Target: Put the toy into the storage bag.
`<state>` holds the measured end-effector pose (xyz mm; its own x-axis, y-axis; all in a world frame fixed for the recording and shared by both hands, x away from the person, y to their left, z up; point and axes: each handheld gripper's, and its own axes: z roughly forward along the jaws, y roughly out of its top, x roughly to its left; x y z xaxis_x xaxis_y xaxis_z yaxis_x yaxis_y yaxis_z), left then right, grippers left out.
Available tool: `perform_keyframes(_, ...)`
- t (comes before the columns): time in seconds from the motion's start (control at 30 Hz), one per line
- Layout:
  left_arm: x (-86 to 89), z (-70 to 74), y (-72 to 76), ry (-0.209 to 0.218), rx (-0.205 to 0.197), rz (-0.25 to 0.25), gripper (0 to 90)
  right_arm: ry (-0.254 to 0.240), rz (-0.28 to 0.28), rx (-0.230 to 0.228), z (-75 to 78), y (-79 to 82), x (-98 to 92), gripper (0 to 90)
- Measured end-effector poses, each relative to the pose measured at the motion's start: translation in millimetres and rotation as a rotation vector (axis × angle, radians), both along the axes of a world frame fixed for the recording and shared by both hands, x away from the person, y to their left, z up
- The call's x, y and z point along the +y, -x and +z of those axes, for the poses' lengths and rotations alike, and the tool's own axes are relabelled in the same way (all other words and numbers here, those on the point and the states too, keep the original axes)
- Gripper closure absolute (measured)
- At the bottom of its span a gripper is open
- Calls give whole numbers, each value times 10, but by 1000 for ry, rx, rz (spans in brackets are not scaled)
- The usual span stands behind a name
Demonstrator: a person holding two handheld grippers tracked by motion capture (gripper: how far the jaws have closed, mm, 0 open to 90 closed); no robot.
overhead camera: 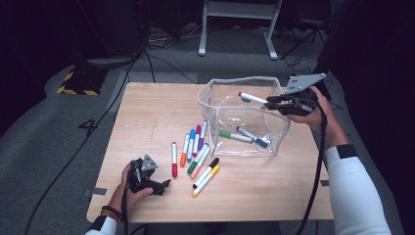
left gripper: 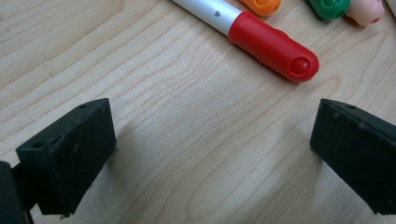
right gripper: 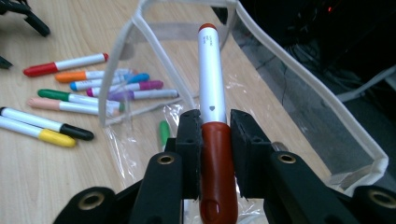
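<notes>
Brown-capped white marker pen [right gripper: 212, 121] was held tight by the shut right gripper [overhead camera: 288, 104] over the clear plastic pouch [overhead camera: 235, 147] at upper right; it should be lowered inside before letting go. Left gripper [overhead camera: 147, 178] was open, empty.

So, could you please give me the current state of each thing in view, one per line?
Right gripper: shut on the brown-capped marker, above the pouch.
Left gripper: open, low over the table, holding nothing.
Clear pouch: open-topped, green marker and blue marker inside.
Red marker: capped, lying flat.
</notes>
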<state>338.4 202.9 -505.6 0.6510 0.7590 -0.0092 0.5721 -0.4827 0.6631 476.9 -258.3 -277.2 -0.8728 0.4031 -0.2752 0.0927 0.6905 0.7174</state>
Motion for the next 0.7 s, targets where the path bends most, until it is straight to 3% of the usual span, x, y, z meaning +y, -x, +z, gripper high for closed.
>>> perform_keyframes(0.17,0,0,0,0,0,0,5,41,-43,49,-94,-198,66,750)
perform_keyframes(0.33,0,0,1,-1,0,0,5,128,-77,89,-156,-328,134,749)
perform_keyframes(0.6,-3,-1,3,3,2,3,5,186,-85,143,-247,-424,170,749)
perform_keyframes(0.7,-3,-1,3,3,2,3,5,197,-51,171,-269,-428,184,749)
